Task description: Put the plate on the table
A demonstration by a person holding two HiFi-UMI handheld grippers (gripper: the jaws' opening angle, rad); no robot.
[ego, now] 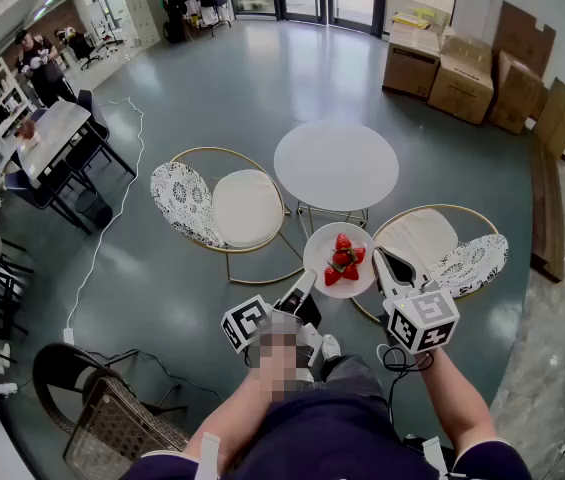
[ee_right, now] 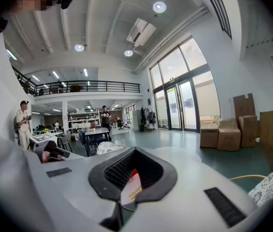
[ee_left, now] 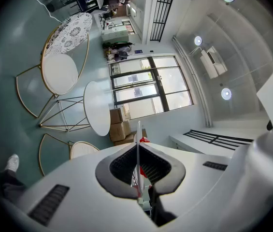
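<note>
A white plate (ego: 324,251) with several strawberries (ego: 343,259) hangs in the air just in front of the round white table (ego: 336,165), above the floor. My left gripper (ego: 305,282) is shut on the plate's near left rim. My right gripper (ego: 383,265) is shut on its right rim. In the left gripper view the plate (ee_left: 137,138) shows edge-on as a thin white line between the closed jaws of the left gripper (ee_left: 137,170), with the table (ee_left: 98,108) beyond. In the right gripper view the plate rim (ee_right: 130,191) sits between the jaws of the right gripper (ee_right: 129,183).
Two gold-framed chairs flank the table, one at the left (ego: 232,206) and one at the right (ego: 442,248). Cardboard boxes (ego: 462,73) stand against the far right wall. A wicker chair (ego: 112,423) is at my near left. A white cable (ego: 112,218) runs across the floor.
</note>
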